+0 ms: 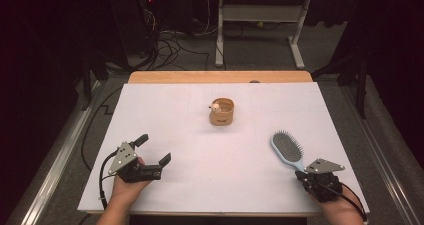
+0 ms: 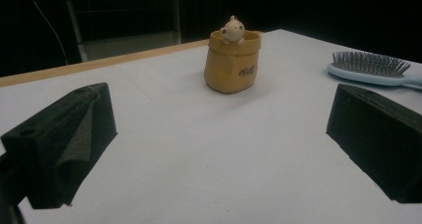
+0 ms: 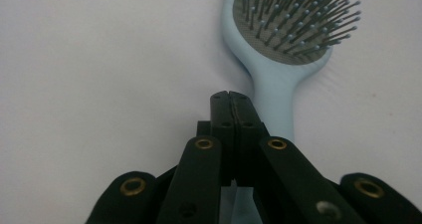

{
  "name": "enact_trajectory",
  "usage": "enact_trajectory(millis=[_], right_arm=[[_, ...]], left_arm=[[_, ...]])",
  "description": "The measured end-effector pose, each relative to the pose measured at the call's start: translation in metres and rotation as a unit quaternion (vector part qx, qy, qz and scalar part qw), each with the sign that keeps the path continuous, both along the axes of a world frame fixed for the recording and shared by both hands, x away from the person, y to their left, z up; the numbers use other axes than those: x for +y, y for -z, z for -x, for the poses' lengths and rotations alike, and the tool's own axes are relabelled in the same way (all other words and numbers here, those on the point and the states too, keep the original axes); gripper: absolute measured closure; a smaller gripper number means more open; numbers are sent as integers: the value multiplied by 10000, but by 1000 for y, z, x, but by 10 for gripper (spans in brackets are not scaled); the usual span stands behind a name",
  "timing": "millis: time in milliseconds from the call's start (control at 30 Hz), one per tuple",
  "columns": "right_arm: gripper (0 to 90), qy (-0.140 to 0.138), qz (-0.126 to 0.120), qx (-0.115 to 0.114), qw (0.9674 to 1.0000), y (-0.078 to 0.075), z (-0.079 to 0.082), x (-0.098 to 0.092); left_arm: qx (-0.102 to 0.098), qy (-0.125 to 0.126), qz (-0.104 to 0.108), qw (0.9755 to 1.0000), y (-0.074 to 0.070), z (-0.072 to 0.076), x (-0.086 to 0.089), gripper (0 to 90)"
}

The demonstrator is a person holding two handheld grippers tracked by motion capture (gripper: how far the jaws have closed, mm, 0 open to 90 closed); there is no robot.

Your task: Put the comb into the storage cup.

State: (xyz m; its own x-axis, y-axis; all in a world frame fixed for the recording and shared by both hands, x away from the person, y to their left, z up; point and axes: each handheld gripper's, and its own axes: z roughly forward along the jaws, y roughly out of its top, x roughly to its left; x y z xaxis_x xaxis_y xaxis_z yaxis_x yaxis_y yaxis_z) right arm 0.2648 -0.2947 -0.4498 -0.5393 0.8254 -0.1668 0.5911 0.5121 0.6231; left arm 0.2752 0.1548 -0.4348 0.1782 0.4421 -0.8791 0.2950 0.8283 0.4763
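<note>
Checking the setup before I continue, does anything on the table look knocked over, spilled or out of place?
Nothing stands out. The tan pouch with the small figure stands upright mid-table, and the blue hairbrush lies flat, bristles up, with the shut right gripper over its handle.

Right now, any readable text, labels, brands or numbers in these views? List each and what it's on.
Dark lettering on the front of the tan sack-shaped pot: one short word, too blurred to read.
Same pot in the high view: a small dark mark, too small to read.
Blue hairbrush: no text or brand visible.
White table sheet: no print or numbers visible.
</note>
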Motion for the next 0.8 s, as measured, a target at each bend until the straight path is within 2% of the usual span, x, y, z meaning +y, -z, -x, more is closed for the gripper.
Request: enact_trajectory(millis=[333, 467, 500, 600, 667, 700, 733, 800], right_arm=[[900, 113, -102, 9, 9999, 1, -5, -6], [900, 89, -162, -80, 9998, -2, -3, -5], [900, 67, -278, -131, 9995, -3, -4, -4], [900, 34, -392, -179, 9991, -4, -5, -2], [900, -35, -590, -261, 9979, -6, -7, 2], [900, -35, -590, -261, 9979, -6, -7, 2], [900, -56, -669, -287, 9973, -7, -8, 3], [900, -117, -839, -348, 9958, -8, -7, 7]], left_arm=[[-31, -26, -9, 10000, 0, 0, 0, 3], [32, -35, 38, 10000, 0, 0, -1, 3], [12, -35, 8, 10000, 0, -1, -1, 3], [49, -25, -9, 10000, 1, -1, -2, 3], [37, -5, -79, 10000, 2, -1, -3, 4], [47, 18, -104, 9999, 2, -1, -3, 4], [81, 19, -57, 9999, 1, 0, -4, 7], [57, 80, -106, 9999, 2, 0, -4, 7]])
